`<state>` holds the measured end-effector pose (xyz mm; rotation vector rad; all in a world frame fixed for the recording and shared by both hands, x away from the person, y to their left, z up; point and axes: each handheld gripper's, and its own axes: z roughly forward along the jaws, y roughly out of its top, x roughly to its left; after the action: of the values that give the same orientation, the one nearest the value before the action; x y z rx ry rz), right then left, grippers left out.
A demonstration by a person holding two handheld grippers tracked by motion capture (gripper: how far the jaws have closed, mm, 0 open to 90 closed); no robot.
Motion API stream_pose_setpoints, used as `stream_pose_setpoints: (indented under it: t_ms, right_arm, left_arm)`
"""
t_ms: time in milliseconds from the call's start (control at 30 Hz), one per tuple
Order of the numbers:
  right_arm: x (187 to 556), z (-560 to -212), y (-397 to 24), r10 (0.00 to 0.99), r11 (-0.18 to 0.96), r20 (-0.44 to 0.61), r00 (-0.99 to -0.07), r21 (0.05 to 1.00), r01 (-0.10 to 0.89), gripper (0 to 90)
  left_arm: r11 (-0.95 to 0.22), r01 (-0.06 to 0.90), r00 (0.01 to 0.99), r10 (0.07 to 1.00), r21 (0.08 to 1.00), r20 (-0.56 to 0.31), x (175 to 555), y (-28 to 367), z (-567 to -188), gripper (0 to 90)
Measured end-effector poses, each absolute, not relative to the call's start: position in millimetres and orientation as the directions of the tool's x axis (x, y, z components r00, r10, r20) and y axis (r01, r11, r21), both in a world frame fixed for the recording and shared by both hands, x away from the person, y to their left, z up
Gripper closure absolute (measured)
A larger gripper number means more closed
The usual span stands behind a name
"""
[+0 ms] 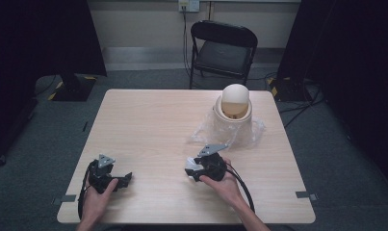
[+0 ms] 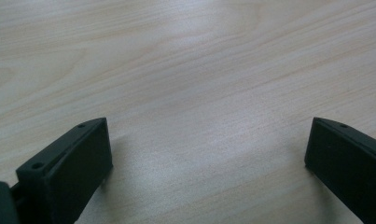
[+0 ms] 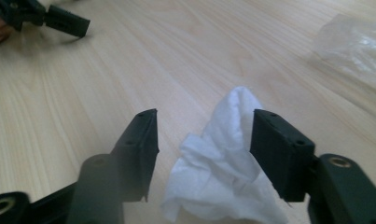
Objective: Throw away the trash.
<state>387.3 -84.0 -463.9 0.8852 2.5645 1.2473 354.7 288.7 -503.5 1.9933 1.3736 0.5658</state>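
The tabletop (image 1: 153, 125) is pale wood with a fine, light-brown grain running across it. Both the left gripper (image 2: 209, 149) and the right gripper (image 3: 204, 140) are matte black, each topped by a grey plate. Between the right gripper's jaws lies a crumpled white tissue (image 3: 223, 163). Beyond that gripper sits a cream-beige rounded container (image 1: 233, 110) on clear, glossy plastic wrap (image 1: 206, 132). The chair (image 1: 224, 45) behind is black.
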Motion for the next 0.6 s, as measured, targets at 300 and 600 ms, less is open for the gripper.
stream_pose_setpoints:
  t_ms: [300,600]
  right_arm:
    - [387,-481,-74,0.543,0.546,0.081,-0.836,0.722,0.425,25.1]
    - [389,-490,-76,0.576,0.566,0.036,-0.817,0.703,0.430,49.8]
  left_arm:
    - [-0.245,0.656,0.360,0.933,0.714,-0.010,355,289,-504,0.0]
    - [-0.245,0.656,0.359,0.933,0.714,-0.010,355,289,-504,0.0]
